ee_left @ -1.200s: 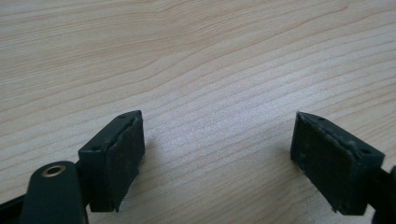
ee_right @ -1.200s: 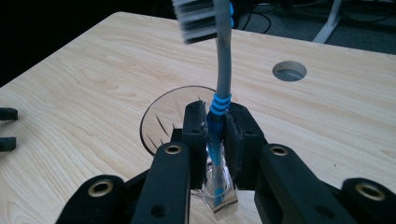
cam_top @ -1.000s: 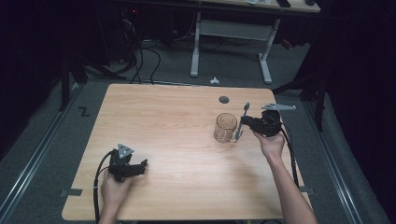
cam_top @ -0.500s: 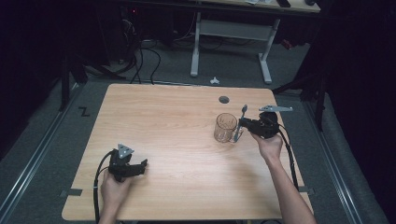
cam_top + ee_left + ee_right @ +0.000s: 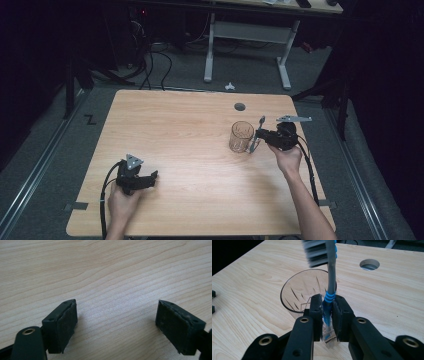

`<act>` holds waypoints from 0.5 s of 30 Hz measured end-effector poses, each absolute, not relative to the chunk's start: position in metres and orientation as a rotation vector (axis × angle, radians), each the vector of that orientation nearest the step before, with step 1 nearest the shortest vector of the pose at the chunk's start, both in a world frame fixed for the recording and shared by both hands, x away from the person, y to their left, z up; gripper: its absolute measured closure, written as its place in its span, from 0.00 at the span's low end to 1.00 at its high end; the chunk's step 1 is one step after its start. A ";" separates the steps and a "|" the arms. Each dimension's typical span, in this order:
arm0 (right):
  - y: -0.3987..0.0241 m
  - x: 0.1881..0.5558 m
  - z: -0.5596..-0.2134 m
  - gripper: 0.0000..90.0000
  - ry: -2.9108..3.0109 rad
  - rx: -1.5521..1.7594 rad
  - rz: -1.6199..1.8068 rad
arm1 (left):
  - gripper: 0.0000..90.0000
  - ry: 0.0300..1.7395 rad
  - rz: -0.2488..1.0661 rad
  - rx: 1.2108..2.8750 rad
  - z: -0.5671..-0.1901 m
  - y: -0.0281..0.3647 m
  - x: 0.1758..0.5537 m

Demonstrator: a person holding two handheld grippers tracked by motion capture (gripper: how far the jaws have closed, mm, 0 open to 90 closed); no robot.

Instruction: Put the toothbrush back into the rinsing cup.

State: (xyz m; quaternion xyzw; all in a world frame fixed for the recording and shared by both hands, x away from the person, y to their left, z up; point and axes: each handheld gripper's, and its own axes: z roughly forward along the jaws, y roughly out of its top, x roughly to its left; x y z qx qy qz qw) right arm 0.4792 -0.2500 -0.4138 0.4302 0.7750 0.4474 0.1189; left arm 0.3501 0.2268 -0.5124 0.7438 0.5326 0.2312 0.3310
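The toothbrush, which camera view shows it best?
The right gripper view: the toothbrush stands close up, its blue-ribbed grey handle clamped in the right claw, bristles at the top, beside the glass. The high view shows it as a small grey sliver by the glass. The left gripper view looks at bare table between its own open jaws.
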 end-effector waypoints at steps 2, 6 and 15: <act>-0.250 0.479 -0.414 0.88 2.267 1.257 1.308 | 0.20 1.392 0.605 1.944 -0.512 0.227 0.350; -0.249 0.480 -0.416 0.87 2.271 1.261 1.306 | 0.20 1.392 0.604 1.945 -0.512 0.227 0.350; -0.251 0.480 -0.418 0.79 2.281 1.265 1.326 | 0.20 1.392 0.605 1.945 -0.512 0.227 0.350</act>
